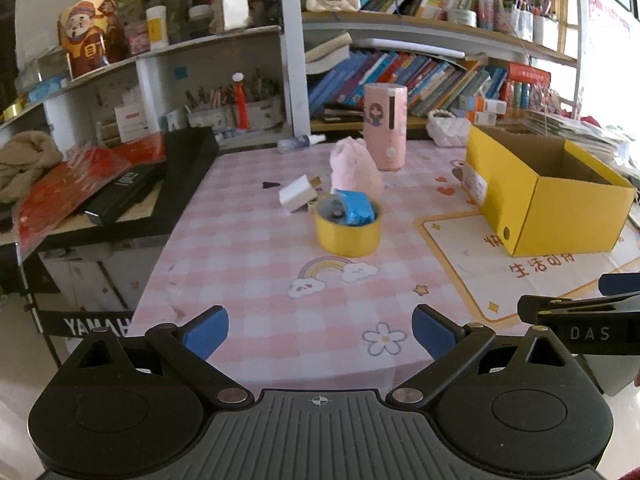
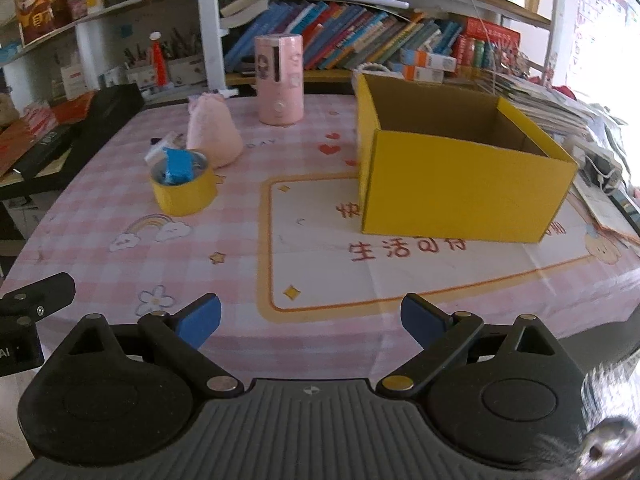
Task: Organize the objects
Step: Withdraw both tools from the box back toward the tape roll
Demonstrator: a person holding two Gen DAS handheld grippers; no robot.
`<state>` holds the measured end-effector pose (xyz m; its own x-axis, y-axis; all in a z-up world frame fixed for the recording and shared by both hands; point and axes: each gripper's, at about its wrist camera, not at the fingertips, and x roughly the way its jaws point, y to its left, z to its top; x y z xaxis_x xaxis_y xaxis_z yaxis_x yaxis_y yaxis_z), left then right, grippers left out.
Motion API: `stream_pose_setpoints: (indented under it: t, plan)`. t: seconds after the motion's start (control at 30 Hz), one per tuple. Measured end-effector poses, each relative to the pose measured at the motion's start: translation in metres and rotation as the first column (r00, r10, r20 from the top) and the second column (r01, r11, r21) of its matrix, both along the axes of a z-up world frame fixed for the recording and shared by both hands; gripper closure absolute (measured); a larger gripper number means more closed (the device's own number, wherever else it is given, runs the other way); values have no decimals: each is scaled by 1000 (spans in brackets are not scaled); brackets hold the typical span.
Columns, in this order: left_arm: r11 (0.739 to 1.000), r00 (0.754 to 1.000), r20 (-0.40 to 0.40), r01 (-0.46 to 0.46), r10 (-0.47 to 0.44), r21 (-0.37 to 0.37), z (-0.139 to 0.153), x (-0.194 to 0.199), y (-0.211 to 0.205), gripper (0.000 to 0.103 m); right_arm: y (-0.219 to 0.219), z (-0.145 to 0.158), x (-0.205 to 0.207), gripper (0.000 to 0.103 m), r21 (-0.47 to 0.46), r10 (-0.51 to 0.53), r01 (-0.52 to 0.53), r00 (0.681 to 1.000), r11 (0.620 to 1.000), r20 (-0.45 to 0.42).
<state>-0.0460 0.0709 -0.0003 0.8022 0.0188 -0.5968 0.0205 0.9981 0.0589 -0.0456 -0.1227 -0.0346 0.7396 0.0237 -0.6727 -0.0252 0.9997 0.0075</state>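
Observation:
A yellow tape roll (image 1: 347, 233) stands on the pink checked tablecloth (image 1: 248, 264) with a blue object (image 1: 355, 208) lying in its core. A white block (image 1: 297, 194) and a pink plush pouch (image 1: 354, 168) lie just behind it. A pink cylinder (image 1: 385, 126) stands further back. An open yellow cardboard box (image 1: 548, 196) sits at the right. My left gripper (image 1: 320, 330) is open and empty near the table's front edge. My right gripper (image 2: 310, 320) is open and empty, with the box (image 2: 460, 168) ahead and the roll (image 2: 183, 190) ahead left.
Bookshelves (image 1: 420, 68) line the back of the table. A black keyboard case (image 1: 168, 184) with red packets lies off the table's left edge. A small spray bottle (image 1: 300, 144) lies at the back. Stacked papers (image 2: 560, 108) pile up at the right.

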Motion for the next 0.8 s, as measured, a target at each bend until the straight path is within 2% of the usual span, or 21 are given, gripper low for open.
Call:
stream_pose_setpoints:
  t: [0.4, 0.8]
  plan:
    - [1000, 1000, 21, -6, 7, -21, 4, -2, 14, 3, 24, 7, 2, 6, -2, 44, -44, 999, 999, 12]
    - [998, 1000, 5, -1, 2, -56, -1, 11, 14, 3, 25, 1, 15, 9, -6, 73, -74, 997, 997, -11]
